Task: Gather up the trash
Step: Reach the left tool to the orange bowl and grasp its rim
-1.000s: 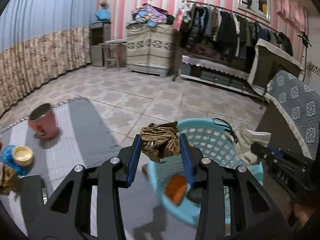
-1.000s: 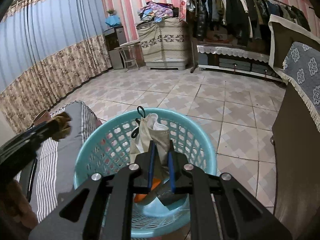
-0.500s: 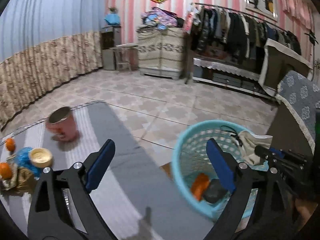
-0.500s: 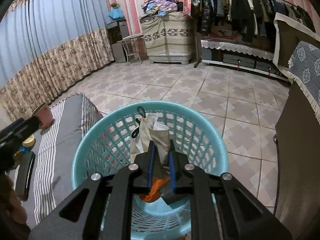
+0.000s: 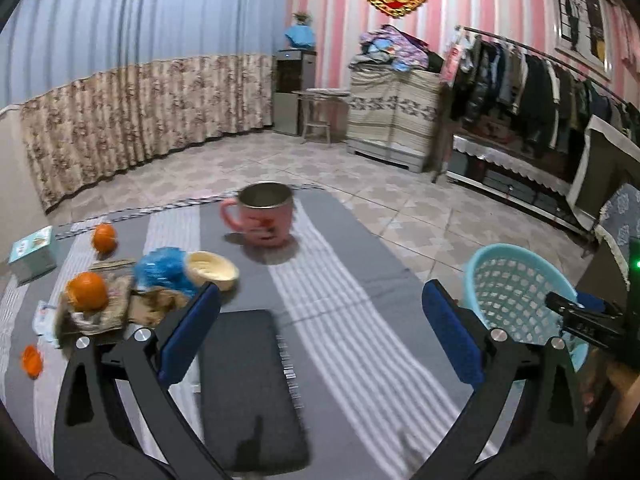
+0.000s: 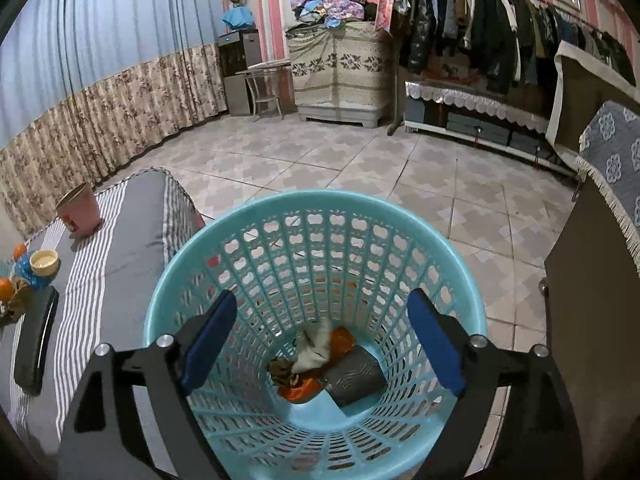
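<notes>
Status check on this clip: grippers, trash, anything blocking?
Left gripper and right gripper open, empty, jaws just opened. Scraps in teal basket. More litter on striped mat. Nothing blocking.

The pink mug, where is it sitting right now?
In the left wrist view the pink mug stands upright at the far end of the striped table, beyond the cream bowl.

A home bedroom: clothes rack (image 6: 500,20), floral curtains (image 5: 140,120), tiled floor (image 6: 360,168).

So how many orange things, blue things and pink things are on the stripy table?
Orange: 3, two fruits and a small piece
Blue: 1, crumpled wrapper
Pink: 1, mug
Total: 5
</notes>
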The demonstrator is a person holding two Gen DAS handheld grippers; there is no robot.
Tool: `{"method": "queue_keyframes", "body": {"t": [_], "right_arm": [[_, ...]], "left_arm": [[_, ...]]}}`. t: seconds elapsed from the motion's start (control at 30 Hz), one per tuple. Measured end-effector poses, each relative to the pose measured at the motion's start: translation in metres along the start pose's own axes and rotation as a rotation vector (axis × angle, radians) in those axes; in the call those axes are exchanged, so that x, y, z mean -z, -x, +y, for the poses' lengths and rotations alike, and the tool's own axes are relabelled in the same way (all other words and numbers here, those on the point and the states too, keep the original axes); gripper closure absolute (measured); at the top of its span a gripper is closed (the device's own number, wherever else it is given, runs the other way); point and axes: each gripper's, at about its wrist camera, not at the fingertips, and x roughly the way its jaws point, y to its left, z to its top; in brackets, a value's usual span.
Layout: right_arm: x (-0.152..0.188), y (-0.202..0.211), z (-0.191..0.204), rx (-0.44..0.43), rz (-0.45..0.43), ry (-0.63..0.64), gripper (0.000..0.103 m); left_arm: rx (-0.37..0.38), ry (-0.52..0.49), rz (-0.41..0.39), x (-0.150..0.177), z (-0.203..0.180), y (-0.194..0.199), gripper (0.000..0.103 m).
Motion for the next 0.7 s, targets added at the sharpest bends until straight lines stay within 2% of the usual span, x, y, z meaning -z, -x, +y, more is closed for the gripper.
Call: {"method": "queue_keyframes", "body": {"t": [0.2,0.47,0.7], "right_arm": [[0.005,0.023,0.026,-0.031,-0.063,0.06,0.012],[0.015,0.045,0.077,-0.132,-0.106,0.136,0.012],[0.027,0.05,0.117,-0.178,-0.081,0.227,0.012]], "left_arm": [[-0.064,0.051,-0.015,0.01,0.04,0.02,0.006],[-0.166,0.091,0.0,0.031,0.1,0.042,0.006],[-0.249,0.127,0.034,0.054,0.153,0.053,0.006]]}}
